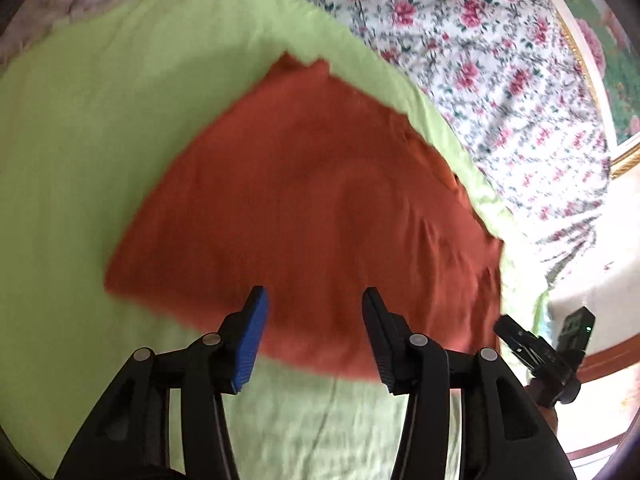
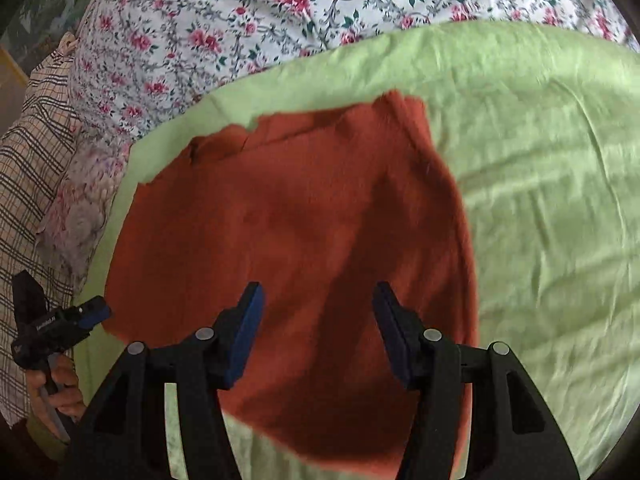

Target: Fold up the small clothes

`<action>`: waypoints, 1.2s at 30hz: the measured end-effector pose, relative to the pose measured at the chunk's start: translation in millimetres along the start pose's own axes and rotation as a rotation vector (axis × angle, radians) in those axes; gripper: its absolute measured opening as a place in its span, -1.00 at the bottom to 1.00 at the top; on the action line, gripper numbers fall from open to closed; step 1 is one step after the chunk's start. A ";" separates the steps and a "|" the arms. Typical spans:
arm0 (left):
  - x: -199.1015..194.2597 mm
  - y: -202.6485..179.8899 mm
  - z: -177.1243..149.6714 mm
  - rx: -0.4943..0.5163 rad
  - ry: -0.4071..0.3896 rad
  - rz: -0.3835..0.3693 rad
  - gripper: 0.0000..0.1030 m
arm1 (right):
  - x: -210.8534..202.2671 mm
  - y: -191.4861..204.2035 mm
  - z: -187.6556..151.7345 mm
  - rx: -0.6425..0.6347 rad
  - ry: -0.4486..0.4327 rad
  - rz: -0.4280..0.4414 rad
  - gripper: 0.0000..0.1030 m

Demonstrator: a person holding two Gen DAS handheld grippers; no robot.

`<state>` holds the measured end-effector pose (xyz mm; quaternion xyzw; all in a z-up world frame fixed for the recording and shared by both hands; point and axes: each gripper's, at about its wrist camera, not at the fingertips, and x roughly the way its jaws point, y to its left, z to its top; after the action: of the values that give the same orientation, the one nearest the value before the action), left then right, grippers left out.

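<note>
both grippers, left (image 1: 315, 300) and right (image 2: 318, 296), fingers wide, hover over rust garment (image 1: 312, 200) on green sheet (image 1: 100, 128); next likely pinch an edge.

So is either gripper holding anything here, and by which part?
Nothing is held. The left gripper and right gripper are both open above the rust-red garment, fingers empty.

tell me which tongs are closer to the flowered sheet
Left. The left tongs are open over the red cloth on the side bordering the flowered sheet; the right tongs are open farther away.
</note>
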<state>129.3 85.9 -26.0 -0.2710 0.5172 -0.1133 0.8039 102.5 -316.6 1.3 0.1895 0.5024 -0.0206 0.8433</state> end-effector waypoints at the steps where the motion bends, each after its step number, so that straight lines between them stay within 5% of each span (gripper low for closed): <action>1: 0.0 2.5 -8.6 0.005 0.021 -0.024 -0.03 | -4.9 3.8 -8.9 0.016 -0.005 -0.011 0.12; 9: -4.4 33.6 -44.9 -0.021 0.079 -0.030 0.10 | -17.3 23.8 -59.0 0.114 0.002 -0.006 0.13; 11: -6.8 42.9 -45.3 -0.044 0.054 -0.003 0.23 | -19.8 29.6 -66.2 0.119 0.001 0.005 0.15; 24: 8.2 71.3 -1.9 -0.231 -0.126 0.040 0.25 | -18.8 43.3 -53.3 0.069 0.036 0.060 0.16; 27: 14.1 66.4 10.6 -0.221 -0.150 0.065 0.13 | -14.7 40.1 -47.3 0.057 0.052 0.064 0.16; 29: 18.3 60.6 18.7 -0.188 -0.145 0.073 -0.47 | -10.4 35.1 -42.6 0.060 0.063 0.068 0.16; 31: 16.2 50.9 25.1 -0.148 -0.143 0.080 -0.71 | -7.9 30.8 -38.1 0.067 0.068 0.071 0.16; 36: -6.3 -11.9 27.7 0.059 -0.199 0.071 -0.83 | -6.1 17.7 -23.1 0.074 0.070 0.076 0.16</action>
<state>152.4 87.8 -5.8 -0.2389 0.4405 -0.0724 0.8623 84.0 -293.3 2.0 0.2402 0.5228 -0.0008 0.8179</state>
